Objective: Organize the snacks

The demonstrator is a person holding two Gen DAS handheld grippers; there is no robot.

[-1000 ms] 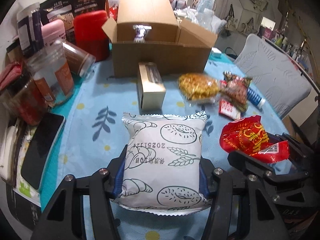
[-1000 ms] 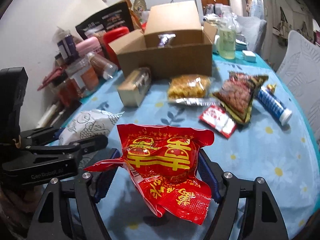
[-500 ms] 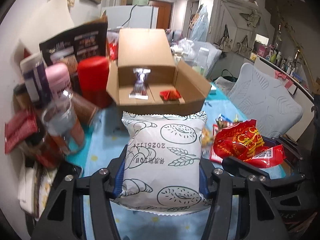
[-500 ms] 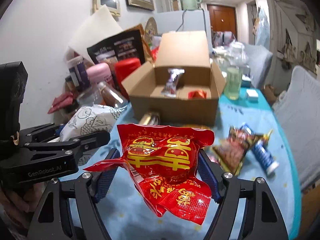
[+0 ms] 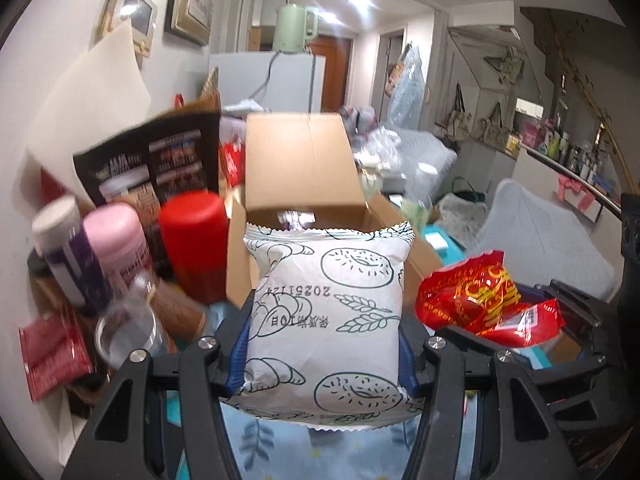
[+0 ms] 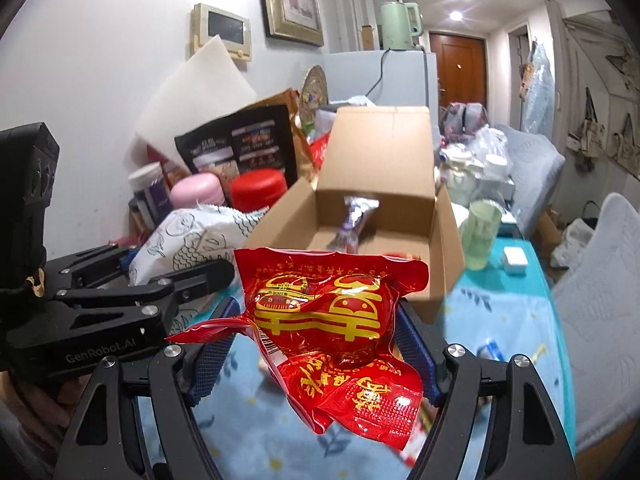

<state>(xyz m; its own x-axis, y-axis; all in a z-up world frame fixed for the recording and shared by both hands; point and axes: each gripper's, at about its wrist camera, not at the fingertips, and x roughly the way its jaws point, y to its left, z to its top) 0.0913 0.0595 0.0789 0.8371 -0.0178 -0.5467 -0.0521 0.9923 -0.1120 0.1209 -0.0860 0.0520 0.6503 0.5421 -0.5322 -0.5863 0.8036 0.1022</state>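
White bread packet (image 5: 326,312), printed with bagels and wheat, sits pinched between the blue pads of my left claw (image 5: 324,340), held clear above the surface (image 5: 256,440). Red snack packet (image 6: 336,320) with gold characters is pinched the same way in my right claw (image 6: 316,344), its crumpled lower end hanging below the pads. Open cardboard box (image 6: 372,216) lies just ahead of both claws, rear flap upright; a silvery wrapper (image 6: 356,220) leans inside it. Left of my left claw: red canister (image 5: 196,244) and pink-lidded jar (image 5: 116,236).
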